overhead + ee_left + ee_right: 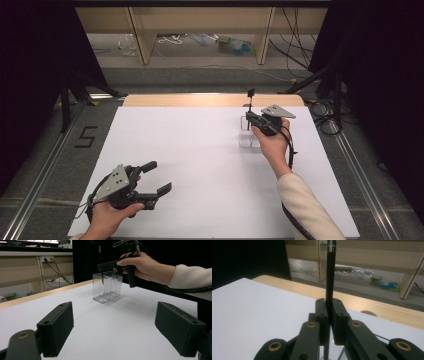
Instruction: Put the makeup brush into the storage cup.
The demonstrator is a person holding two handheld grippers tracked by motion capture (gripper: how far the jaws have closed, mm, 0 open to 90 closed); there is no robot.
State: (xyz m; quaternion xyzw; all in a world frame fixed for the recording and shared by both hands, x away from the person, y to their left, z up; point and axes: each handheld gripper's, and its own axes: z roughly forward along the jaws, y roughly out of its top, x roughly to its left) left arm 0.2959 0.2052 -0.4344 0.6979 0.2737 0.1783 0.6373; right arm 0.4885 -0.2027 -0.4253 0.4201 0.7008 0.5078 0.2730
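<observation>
Top of the thin black pen (330, 277) cut off by the right gripper view's upper edge, its lower tip blurred inside the clear plastic divided box (107, 287), box's far compartments behind the right gripper (248, 119) in the high view, shelf clutter beyond the box too small to tell

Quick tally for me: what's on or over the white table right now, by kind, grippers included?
Grippers: 2, the left gripper open over the near corner, the right gripper shut on the pen
Black pen: 1, upright, its tip down in the box
Clear plastic box with compartments: 1
Total: 4
</observation>
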